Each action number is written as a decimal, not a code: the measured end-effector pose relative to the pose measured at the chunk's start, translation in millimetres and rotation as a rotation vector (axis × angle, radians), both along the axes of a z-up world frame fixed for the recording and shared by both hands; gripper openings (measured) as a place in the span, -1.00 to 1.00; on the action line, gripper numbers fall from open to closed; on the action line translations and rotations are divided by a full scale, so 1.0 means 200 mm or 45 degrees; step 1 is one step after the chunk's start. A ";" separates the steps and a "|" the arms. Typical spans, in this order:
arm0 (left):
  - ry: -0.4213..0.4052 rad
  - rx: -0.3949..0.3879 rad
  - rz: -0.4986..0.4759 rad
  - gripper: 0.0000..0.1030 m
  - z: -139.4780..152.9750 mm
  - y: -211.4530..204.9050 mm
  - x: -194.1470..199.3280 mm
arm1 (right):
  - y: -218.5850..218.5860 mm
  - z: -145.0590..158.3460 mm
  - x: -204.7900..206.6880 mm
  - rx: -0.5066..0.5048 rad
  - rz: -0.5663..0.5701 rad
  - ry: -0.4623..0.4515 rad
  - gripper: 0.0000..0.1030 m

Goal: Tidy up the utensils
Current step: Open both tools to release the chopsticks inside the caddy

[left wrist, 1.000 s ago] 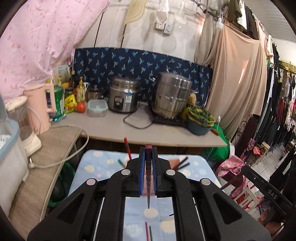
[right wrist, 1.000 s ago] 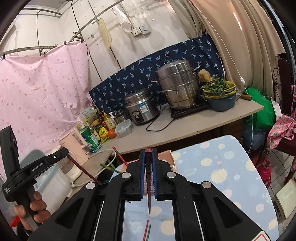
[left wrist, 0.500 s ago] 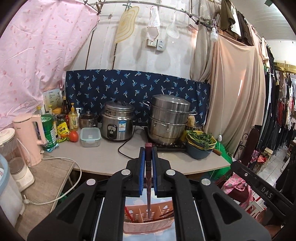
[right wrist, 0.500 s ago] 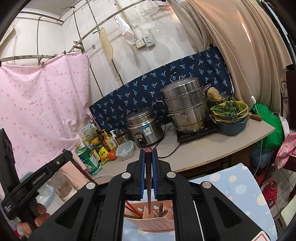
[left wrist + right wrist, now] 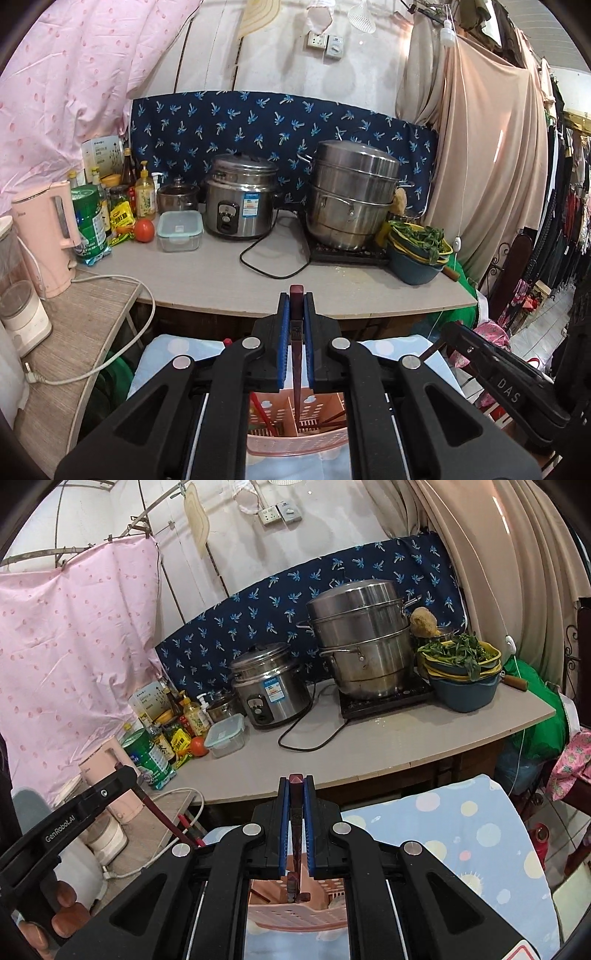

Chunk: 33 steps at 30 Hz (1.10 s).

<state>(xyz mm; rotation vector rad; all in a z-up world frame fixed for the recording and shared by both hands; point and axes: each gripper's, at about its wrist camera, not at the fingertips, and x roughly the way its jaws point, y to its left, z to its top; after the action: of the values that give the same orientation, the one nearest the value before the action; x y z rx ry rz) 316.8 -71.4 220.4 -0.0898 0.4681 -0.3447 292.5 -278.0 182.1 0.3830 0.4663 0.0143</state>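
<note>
My left gripper [image 5: 296, 314] is shut on a dark red chopstick [image 5: 296, 373] that hangs point down over a pink slotted utensil basket [image 5: 295, 441]. The basket holds a red chopstick and several dark ones. My right gripper [image 5: 296, 801] is shut on another dark red chopstick [image 5: 295, 849], also held upright above the same pink basket [image 5: 295, 917]. The left gripper shows at the left of the right wrist view [image 5: 107, 792], with its chopstick slanting down. The right gripper shows at the right of the left wrist view [image 5: 491, 365].
The basket stands on a blue spotted cloth [image 5: 461, 827] over a table. Behind it is a grey counter [image 5: 229, 273] with a rice cooker [image 5: 240, 199], a steel steamer pot [image 5: 351, 192], a bowl of greens [image 5: 417, 251], bottles and a pink kettle [image 5: 44, 236].
Both grippers have lifted off the cloth with their chopsticks and moved over the pink basket. The basket now sits under both sets of fingers; the loose chopsticks on the cloth are out of view.
</note>
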 end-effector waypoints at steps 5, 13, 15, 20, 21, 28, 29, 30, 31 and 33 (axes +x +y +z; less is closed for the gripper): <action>0.006 0.003 0.009 -0.85 -0.02 0.01 -0.01 | 0.01 0.00 -0.02 -0.003 -0.009 -0.011 -0.78; 0.036 -0.007 0.025 -0.57 -0.03 0.04 -0.04 | 0.00 0.04 -0.10 0.002 0.000 -0.032 -0.78; 0.034 -0.004 0.026 -0.56 -0.03 0.05 -0.07 | 0.01 0.05 -0.14 0.000 0.007 -0.036 -0.77; 0.041 0.005 0.026 -0.48 -0.04 0.09 -0.15 | 0.05 0.04 -0.27 -0.015 0.023 -0.033 -0.77; 0.044 0.008 0.028 -0.46 -0.05 0.10 -0.17 | 0.06 0.02 -0.31 -0.013 0.029 -0.027 -0.77; 0.137 0.017 0.012 -0.45 -0.20 0.16 -0.35 | 0.14 -0.15 -0.56 -0.023 0.061 0.062 -0.75; 0.156 0.022 0.011 -0.45 -0.23 0.17 -0.38 | 0.15 -0.18 -0.59 -0.020 0.070 0.084 -0.75; 0.178 0.029 0.007 -0.45 -0.27 0.17 -0.42 | 0.17 -0.22 -0.62 -0.018 0.081 0.106 -0.75; 0.194 0.036 0.005 -0.45 -0.30 0.18 -0.44 | 0.19 -0.25 -0.66 -0.019 0.088 0.129 -0.75; 0.228 0.038 0.002 -0.45 -0.36 0.19 -0.50 | 0.21 -0.31 -0.72 -0.021 0.104 0.165 -0.75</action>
<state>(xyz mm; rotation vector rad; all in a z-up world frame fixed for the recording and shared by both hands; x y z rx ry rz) 217.0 -34.1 147.6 -0.0924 0.6505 -0.3297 147.6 -235.9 119.9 0.3498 0.6094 0.0654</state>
